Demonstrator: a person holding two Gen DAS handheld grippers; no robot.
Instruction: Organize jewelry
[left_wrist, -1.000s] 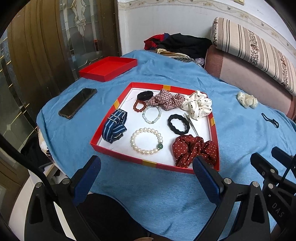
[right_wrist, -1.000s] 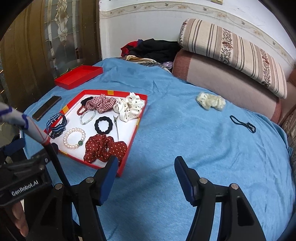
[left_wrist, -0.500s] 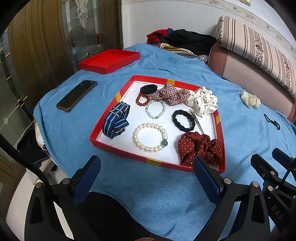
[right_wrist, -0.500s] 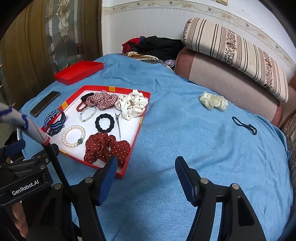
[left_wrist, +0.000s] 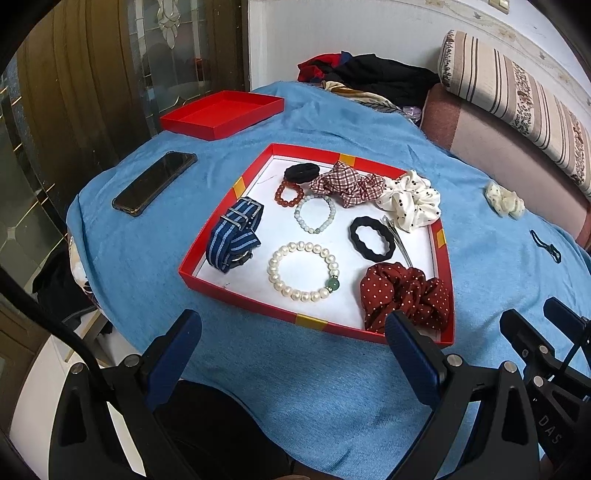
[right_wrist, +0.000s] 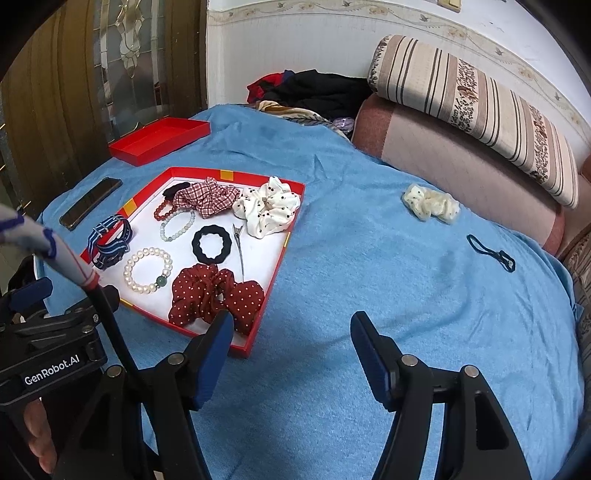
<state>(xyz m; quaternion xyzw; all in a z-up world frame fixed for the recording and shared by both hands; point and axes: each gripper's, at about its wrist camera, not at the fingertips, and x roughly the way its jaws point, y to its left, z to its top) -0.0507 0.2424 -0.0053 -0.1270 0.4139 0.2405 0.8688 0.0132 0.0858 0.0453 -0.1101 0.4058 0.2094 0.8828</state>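
A red tray on the blue cloth holds a pearl bracelet, a pale bead bracelet, a red bead bracelet, a striped watch band, black hair ties, a metal clip and three scrunchies. A cream scrunchie and a dark hair tie lie loose on the cloth to the right. My left gripper is open and empty just in front of the tray. My right gripper is open and empty by the tray's near right corner.
An empty red lid sits at the back left. A phone lies left of the tray. A striped cushion and a sofa edge border the right. Clothes are piled at the back. The table edge drops off at the left.
Both grippers have moved forward toward the tray, which now looks larger and nearer. Both stay open. Nothing on the cloth has moved.
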